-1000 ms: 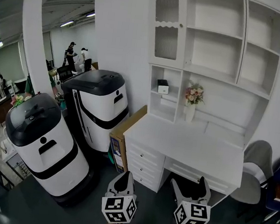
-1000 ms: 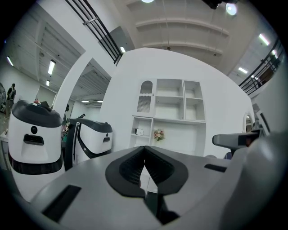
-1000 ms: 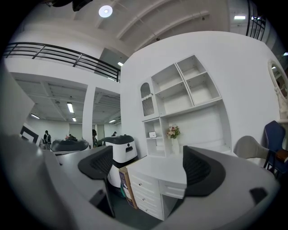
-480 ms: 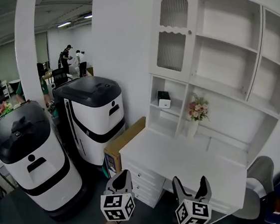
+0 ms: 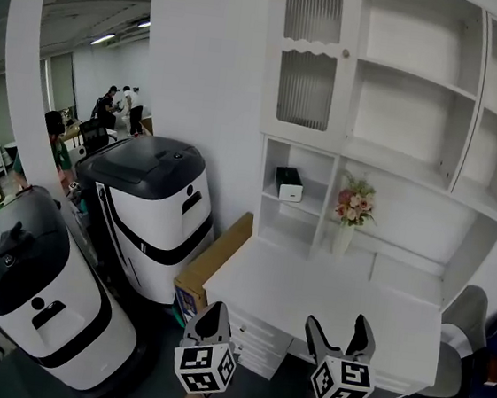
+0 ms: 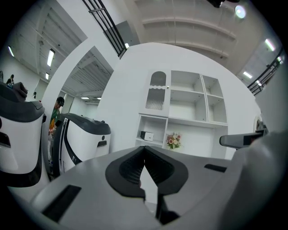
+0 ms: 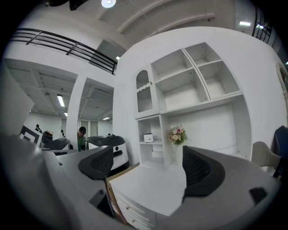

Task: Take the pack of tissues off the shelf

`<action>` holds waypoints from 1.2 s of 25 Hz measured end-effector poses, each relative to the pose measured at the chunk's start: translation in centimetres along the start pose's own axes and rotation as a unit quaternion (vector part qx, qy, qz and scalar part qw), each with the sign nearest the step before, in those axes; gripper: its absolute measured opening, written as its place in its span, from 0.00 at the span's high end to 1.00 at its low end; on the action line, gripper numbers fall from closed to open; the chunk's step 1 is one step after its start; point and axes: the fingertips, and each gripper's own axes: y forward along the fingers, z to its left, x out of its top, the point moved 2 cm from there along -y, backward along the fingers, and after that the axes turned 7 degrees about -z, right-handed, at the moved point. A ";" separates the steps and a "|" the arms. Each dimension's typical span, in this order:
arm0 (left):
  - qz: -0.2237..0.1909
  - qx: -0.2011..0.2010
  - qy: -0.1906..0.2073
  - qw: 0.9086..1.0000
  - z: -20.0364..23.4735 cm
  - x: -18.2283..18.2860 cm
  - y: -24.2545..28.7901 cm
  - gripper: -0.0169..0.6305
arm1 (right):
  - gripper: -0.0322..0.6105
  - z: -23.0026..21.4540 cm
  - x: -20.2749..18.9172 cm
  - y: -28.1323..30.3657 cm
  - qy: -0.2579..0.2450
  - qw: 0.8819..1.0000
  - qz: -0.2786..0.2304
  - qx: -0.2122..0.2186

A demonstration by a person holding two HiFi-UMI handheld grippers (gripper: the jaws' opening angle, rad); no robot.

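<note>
The tissues [image 5: 289, 183] sit on the small shelf [image 5: 305, 209] above the desk's [image 5: 327, 292] back left corner, with flowers [image 5: 353, 206] just to their right along the back edge. Both grippers hang low at the desk's front edge, well apart from the pack. The left gripper [image 5: 215, 309] has its jaws pressed together, empty. The right gripper [image 5: 337, 325] has its jaws spread wide, with nothing between them.
</note>
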 end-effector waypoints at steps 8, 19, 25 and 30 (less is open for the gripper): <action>0.015 0.007 0.009 1.000 1.2 -1.5 4.6 0.95 | 0.22 -0.8 -1.9 5.4 0.012 1.000 0.011 0.004; 0.010 0.025 0.033 0.999 3.0 -1.0 16.2 0.95 | 0.22 -1.8 -2.8 19.1 0.031 0.999 0.014 0.035; 0.002 0.045 0.033 0.998 4.3 -0.3 22.7 0.95 | 0.22 -1.9 -1.9 26.6 0.032 0.998 0.008 0.060; -0.004 0.055 0.034 0.998 4.8 0.0 27.3 0.95 | 0.22 -2.3 -2.0 31.5 0.033 0.997 0.009 0.076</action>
